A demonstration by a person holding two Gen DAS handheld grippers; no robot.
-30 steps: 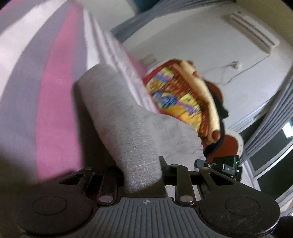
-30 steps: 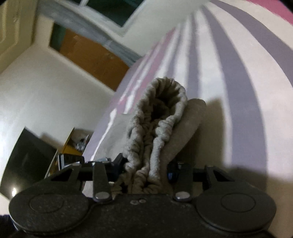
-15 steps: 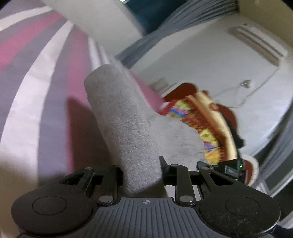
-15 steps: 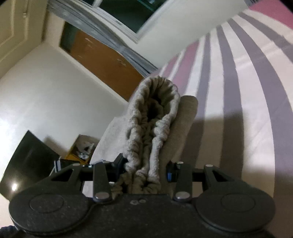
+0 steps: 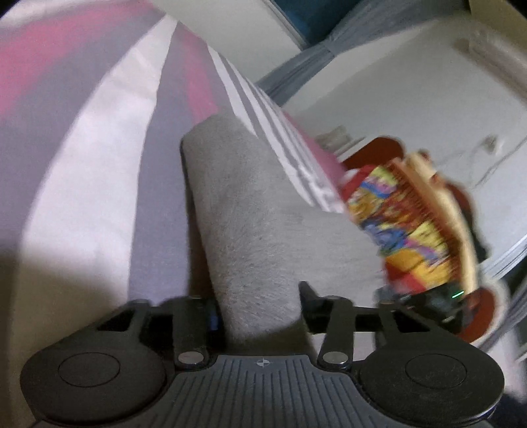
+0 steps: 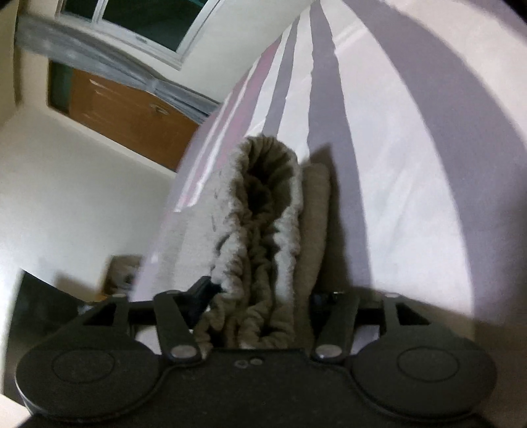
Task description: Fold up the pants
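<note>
The grey fleece pants [image 5: 243, 210] run up from between my left gripper's jaws as a folded leg over the striped bed [image 5: 98, 138]. My left gripper [image 5: 258, 307] is shut on this fabric. In the right wrist view the pants' gathered elastic waistband [image 6: 263, 217] bunches between the jaws, its opening facing the camera. My right gripper [image 6: 260, 296] is shut on the waistband. The other gripper [image 5: 438, 299] shows small at the far end of the cloth in the left wrist view. The fingertips are hidden by fabric in both views.
The bed sheet [image 6: 395, 138] has pink, grey and white stripes. A colourful patterned cushion [image 5: 405, 214] lies at the bed's far edge. A wooden cabinet [image 6: 128, 112], a window [image 6: 138, 23] and white walls stand beyond the bed.
Both grippers have swung while still holding the pants. The left view now shows more of the cushion; the right view has tilted down toward the bed.
</note>
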